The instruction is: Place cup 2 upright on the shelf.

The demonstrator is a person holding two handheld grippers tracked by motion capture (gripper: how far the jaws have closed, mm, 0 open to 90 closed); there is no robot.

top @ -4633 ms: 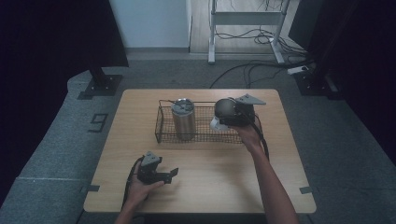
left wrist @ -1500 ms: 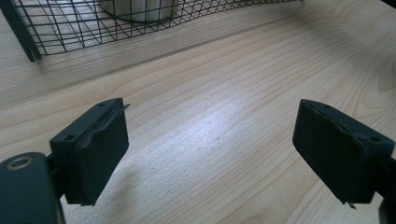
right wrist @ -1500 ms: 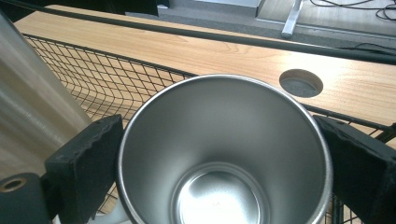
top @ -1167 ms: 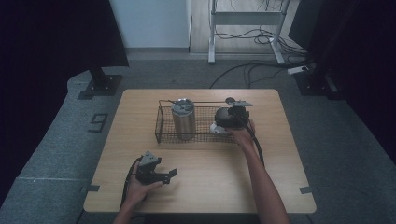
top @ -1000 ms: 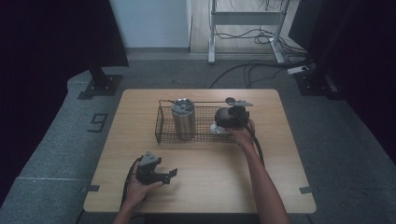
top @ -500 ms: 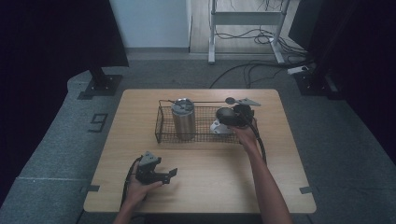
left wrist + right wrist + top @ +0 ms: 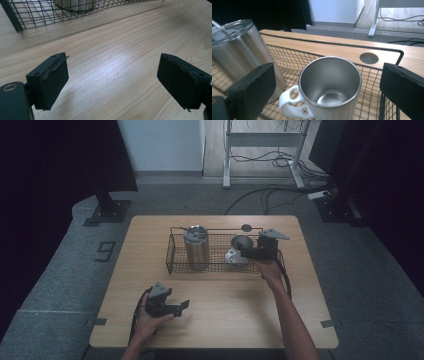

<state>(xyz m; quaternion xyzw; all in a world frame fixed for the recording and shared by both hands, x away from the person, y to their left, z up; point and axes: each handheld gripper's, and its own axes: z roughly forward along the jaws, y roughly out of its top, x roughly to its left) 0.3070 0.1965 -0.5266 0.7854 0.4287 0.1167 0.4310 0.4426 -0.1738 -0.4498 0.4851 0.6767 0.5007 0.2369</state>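
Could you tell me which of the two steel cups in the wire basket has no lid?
The shorter steel mug with the white handle, open-topped; the taller steel tumbler wears a clear lid.

The light wooden desk (image 7: pixel 220 320) occupies the frame centre. A black wire basket (image 7: pixel 172 254) stands directly on its upper half. A round cable hole (image 7: pixel 246 227) sits near its top edge.

Lidded steel tumbler (image 7: pixel 196 247), wooden table (image 7: pixel 225 320)

lab: dark curtains (image 7: pixel 60 160), floor cables (image 7: pixel 270 195)
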